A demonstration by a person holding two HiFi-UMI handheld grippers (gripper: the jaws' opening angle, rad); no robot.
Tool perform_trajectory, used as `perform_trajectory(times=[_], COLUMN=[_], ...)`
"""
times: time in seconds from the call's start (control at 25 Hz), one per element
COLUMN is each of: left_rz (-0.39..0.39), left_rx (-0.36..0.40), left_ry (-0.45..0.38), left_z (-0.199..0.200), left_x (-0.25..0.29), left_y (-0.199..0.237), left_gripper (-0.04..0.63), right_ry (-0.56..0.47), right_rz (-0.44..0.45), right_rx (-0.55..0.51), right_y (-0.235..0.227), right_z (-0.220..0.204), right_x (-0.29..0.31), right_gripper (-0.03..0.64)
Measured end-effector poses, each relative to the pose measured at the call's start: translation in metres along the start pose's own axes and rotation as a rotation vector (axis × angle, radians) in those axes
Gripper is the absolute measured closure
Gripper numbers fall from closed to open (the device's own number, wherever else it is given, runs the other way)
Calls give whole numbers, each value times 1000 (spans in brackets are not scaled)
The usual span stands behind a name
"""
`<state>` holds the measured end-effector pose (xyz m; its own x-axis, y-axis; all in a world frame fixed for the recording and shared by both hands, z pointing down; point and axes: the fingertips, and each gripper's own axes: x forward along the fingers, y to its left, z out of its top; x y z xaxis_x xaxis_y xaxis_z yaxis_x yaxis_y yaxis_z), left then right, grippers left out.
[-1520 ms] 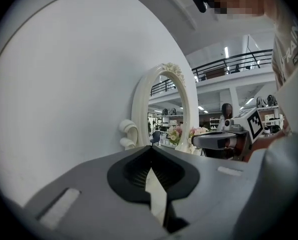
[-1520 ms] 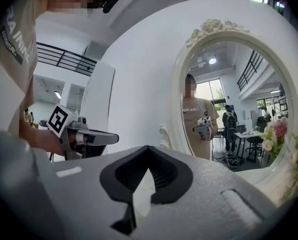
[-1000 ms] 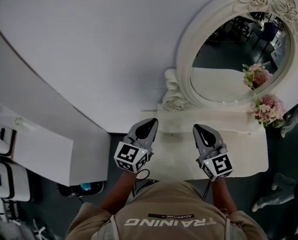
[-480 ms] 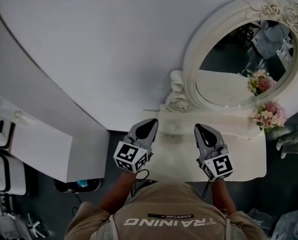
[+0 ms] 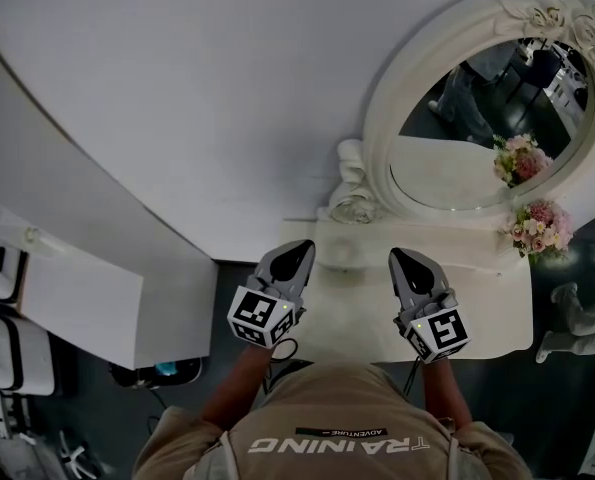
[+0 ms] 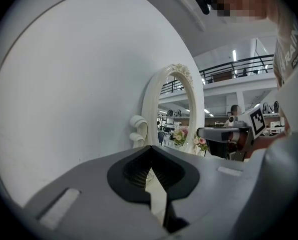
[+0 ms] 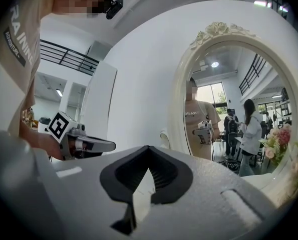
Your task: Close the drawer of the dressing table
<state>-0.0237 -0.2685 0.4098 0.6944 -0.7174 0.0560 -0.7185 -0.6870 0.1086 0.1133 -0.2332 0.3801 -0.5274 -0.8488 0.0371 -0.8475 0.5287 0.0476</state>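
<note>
Tabletop [image 5: 477,308] hides the drawer; left hand-held gripper [image 5: 301,247] and right hand-held gripper [image 5: 400,256] are closed, empty.

The person [image 5: 469,93] reflected in the mirror [image 5: 447,173] has moved leftward; feet [image 5: 575,320], seemingly, shifted beside the dressing table [image 5: 377,308].
</note>
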Motion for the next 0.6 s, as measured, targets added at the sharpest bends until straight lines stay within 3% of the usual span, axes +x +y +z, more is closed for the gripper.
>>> perform_trajectory(times=[0.6], left_rz=[10], left_rx=[-15], left_ry=[18], left_z=[-7], left_x=[2], left_y=[9], left_gripper=[577], right_ry=[19], right_rz=[17], right_rx=[25], right_y=[2], right_z=[-17], right_x=[12], right_gripper=[615])
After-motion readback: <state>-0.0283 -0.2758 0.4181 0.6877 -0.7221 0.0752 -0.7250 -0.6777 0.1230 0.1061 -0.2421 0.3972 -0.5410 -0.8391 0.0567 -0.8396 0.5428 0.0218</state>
